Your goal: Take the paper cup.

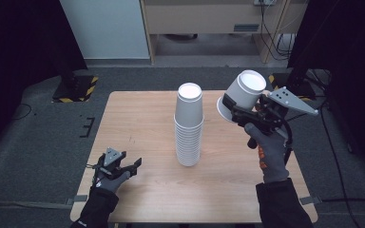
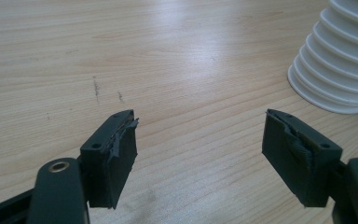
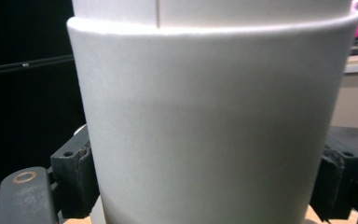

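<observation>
So the plain white paper cup (image 1: 243, 95) is up in the air on the right side, tipped over at an angle with its flat bottom pointing up and away and its rim toward the tall stack of upside-down white paper cups (image 1: 188, 126) in the middle of the bench. In the right gripper view the cup (image 3: 209, 126) has a matte wall with a thin seam near the top. The right gripper (image 1: 240, 113) is clamped on it, one black jaw pressed to each side of the wall, held by a gloved hand. The left gripper (image 1: 132, 166) sits low near the front left corner, jaws spread wide with nothing between them, just bare wood and the bottom of the stack (image 2: 335, 60) off to one side. The light wooden bench (image 1: 138, 123) stands on grey carpet, with black curtains on both sides and a pale cabinet behind.
</observation>
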Available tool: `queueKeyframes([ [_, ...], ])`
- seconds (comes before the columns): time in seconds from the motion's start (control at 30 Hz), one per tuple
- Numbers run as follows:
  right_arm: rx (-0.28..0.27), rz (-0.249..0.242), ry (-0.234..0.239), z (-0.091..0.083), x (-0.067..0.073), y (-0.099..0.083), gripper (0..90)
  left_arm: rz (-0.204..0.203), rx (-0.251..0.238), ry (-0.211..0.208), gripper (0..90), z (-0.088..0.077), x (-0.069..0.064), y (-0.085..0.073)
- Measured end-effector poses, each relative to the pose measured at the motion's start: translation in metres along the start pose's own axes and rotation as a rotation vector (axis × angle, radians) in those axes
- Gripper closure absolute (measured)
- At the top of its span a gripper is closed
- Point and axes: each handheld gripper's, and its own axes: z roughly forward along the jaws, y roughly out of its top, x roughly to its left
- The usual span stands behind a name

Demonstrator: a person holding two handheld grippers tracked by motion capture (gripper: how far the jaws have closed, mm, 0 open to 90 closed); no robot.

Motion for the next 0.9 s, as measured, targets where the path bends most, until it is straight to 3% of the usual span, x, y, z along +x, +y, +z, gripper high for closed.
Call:
queueKeyframes([
  [0.4,0.026,0.039,-0.004,-0.022,-0.015,-0.029,15.3,0.009,-0.03,-0.024,27.0,0.0,-0.006,0.003],
  [0.9,0.068,0.142,-0.008,-0.04,-0.038,-0.079,15.3,0.028,-0.049,-0.058,26.8,0.001,-0.015,0.005],
])
